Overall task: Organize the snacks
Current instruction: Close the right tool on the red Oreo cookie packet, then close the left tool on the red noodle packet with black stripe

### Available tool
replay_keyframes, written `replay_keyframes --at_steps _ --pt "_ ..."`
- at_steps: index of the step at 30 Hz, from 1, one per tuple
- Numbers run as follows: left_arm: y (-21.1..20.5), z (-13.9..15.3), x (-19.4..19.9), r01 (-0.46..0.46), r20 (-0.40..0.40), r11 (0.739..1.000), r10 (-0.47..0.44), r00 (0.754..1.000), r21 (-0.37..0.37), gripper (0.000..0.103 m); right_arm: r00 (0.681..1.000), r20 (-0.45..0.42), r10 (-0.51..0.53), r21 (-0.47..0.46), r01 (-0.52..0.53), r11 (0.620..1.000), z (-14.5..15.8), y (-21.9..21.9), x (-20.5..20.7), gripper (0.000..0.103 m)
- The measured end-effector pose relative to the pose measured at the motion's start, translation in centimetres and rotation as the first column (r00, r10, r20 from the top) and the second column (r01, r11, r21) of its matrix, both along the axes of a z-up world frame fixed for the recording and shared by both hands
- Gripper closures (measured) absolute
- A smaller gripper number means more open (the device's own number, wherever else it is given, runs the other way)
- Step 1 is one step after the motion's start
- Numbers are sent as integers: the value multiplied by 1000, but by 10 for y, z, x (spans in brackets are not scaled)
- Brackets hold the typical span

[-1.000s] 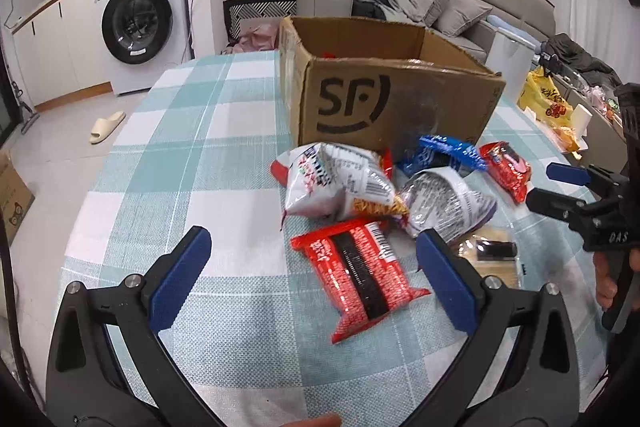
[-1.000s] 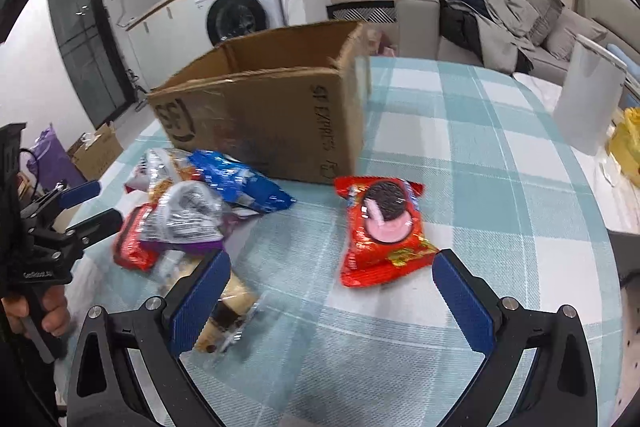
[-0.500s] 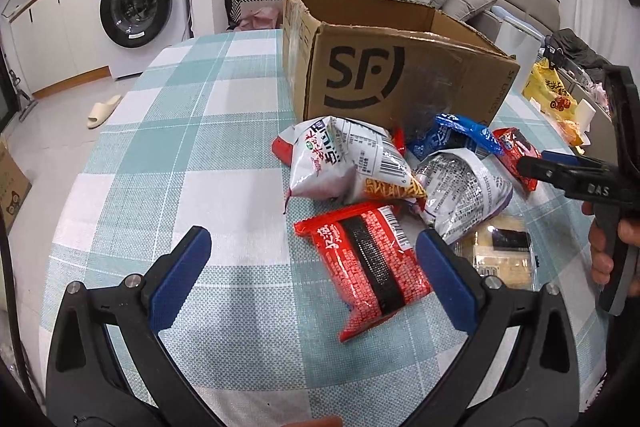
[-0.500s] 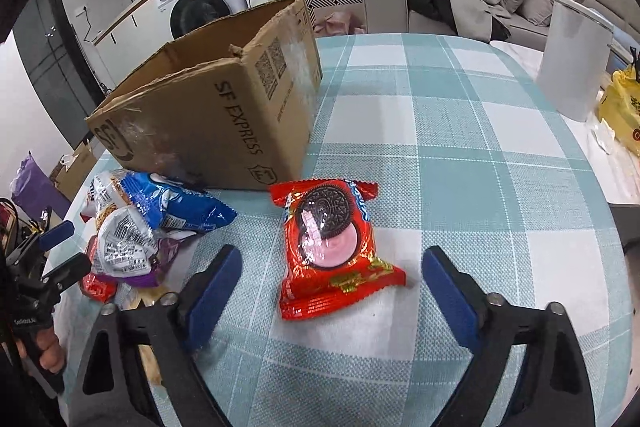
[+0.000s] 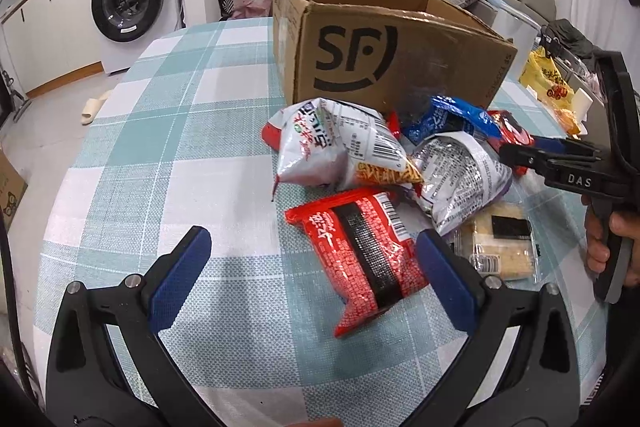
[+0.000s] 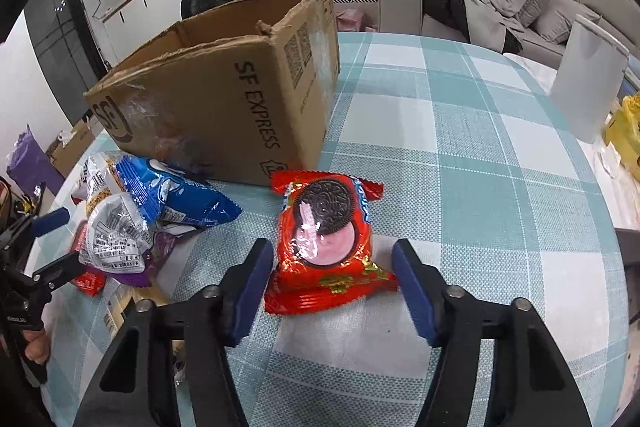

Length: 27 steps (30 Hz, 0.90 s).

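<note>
Snacks all lie on the checked surface (image 6: 472,131) near the cardboard box (image 6: 224,107), none visibly packed. Right gripper (image 6: 332,281): jaws have just been closing around the red cookie pack (image 6: 324,243), not yet pinching. Left gripper (image 5: 310,281): jaws wide, empty, beside the red noodle pack (image 5: 360,255).

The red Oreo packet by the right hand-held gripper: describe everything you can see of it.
The red Oreo packet is glossy foil-like film picturing a dark cookie over pink cream, with crimped ends. It lies flat, face up, on the checked tablecloth, just in front of the cardboard box and apart from the other snacks. The right hand-held gripper has just been closing around its near end; its pads look not yet pressed on.
</note>
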State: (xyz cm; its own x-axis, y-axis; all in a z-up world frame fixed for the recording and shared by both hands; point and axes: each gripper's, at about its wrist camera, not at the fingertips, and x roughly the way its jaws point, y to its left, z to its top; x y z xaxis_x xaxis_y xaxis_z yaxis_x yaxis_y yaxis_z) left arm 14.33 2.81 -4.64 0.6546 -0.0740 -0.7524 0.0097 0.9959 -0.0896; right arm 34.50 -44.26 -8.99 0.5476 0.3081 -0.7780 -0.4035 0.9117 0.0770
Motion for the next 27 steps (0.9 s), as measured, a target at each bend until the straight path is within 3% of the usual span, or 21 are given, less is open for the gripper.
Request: replay_keyframes --at_steps 7,27 --pt "-2 -2 1 2 -13 1000 -2 1000 -6 1 1000 1 28 23 -28 999 3 1 -9 60" --pt "4 -11 6 -46 -80 999 43 996 -26 1 998 46 41 127 -47 991 31 -8 -34 62"
